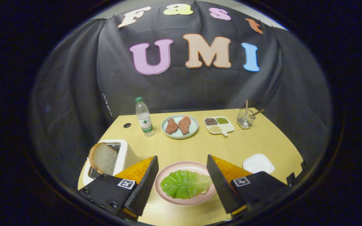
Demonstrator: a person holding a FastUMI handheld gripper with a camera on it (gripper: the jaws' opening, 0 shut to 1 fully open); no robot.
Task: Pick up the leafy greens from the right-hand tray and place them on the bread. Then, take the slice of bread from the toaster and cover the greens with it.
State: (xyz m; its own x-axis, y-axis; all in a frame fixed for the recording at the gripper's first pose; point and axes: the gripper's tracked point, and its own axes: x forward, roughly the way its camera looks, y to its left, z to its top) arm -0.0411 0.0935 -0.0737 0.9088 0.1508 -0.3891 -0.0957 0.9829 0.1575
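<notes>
Hovering wide open, empty, the gripper (182, 180) frames the leafy greens (184, 184).

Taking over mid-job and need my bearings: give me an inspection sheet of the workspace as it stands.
Surface: yellow wooden table, cable hole at the far left.
Job's things: leafy greens lie on the pink plate; bread edge peeks out beneath them. Bread slice stands in the white toaster. Right-hand white tray holds nothing.
Clutter: water bottle, plate of meat pieces, divided dish of grains, glass holder with sticks.
Grippers: hand-held gripper open, fingers either side of the pink plate, touching nothing.
Cables: nothing seen.
Surroundings: black cloth wall behind the table.
</notes>
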